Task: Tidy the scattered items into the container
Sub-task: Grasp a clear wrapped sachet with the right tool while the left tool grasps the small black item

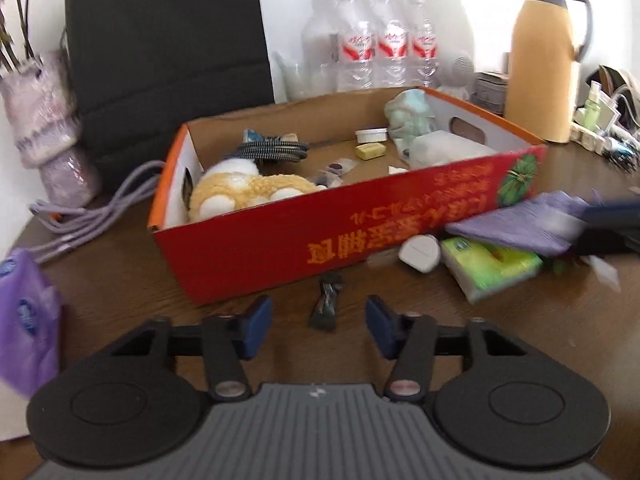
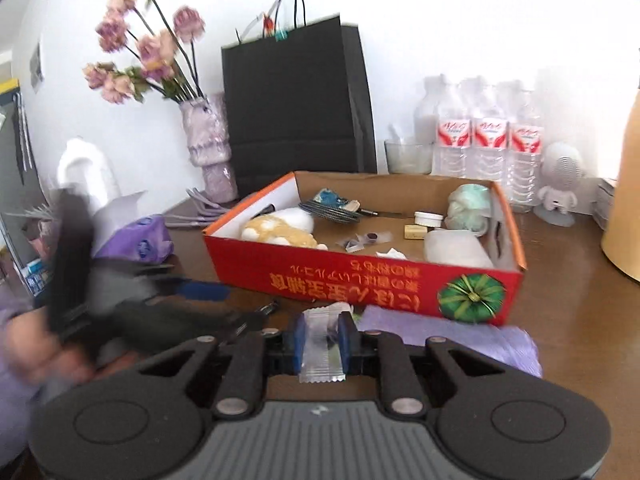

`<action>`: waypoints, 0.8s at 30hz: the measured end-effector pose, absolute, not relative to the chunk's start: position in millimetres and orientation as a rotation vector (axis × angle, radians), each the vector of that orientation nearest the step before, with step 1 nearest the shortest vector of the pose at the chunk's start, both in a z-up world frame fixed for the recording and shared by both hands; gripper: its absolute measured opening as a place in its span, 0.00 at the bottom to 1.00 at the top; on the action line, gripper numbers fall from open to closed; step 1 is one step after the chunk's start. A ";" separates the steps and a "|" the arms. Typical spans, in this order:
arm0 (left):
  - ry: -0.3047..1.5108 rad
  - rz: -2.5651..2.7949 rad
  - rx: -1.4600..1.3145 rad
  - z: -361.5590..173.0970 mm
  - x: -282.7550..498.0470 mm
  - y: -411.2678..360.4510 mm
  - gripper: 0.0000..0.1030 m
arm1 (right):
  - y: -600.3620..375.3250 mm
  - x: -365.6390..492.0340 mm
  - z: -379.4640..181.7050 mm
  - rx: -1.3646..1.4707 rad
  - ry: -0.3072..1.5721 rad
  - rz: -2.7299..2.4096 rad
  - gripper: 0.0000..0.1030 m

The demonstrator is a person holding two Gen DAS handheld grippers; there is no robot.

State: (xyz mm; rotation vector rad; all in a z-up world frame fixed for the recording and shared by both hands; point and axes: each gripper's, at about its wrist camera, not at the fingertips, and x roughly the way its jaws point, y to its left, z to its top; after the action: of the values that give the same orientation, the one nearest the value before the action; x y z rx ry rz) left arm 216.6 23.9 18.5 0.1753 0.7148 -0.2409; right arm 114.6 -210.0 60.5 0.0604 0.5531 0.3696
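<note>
The left tongs (image 1: 319,326) hover low over the brown worktop (image 1: 500,344) with their blue pads spread apart, a small dark wrapped item (image 1: 325,304) lying on the wood just ahead of the gap and untouched. The right tongs (image 2: 325,338) are pressed together on a clear crinkle-edged sachet (image 2: 322,354), pinched upright between the pads; what is inside it is too blurred to tell. The red cardboard box (image 1: 320,236) sits open in the middle, already holding a cream plush toy (image 1: 244,192), a coiled cable (image 1: 272,148) and a pale green bundle (image 1: 408,114). Against its front wall lie a purple cloth (image 1: 516,222), a green tissue pack (image 1: 490,266) and a white plug (image 1: 420,252).
</note>
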 end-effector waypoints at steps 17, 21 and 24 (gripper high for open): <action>0.380 -0.071 0.029 59.4 78.0 5.2 0.09 | -205.5 52.0 52.9 0.073 0.460 0.353 0.16; 0.177 -0.011 0.005 84.9 21.3 -3.1 0.09 | -210.0 37.0 71.7 0.136 0.377 0.352 0.16; 0.091 -0.004 -0.018 103.1 -8.2 -5.7 0.09 | -209.8 14.7 92.7 0.115 0.265 0.332 0.16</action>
State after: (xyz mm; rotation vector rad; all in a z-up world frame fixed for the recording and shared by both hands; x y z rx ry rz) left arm -8.2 -5.7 103.1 -0.0180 0.0911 -0.0039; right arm 14.7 -209.8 92.7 0.1153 0.2655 0.3324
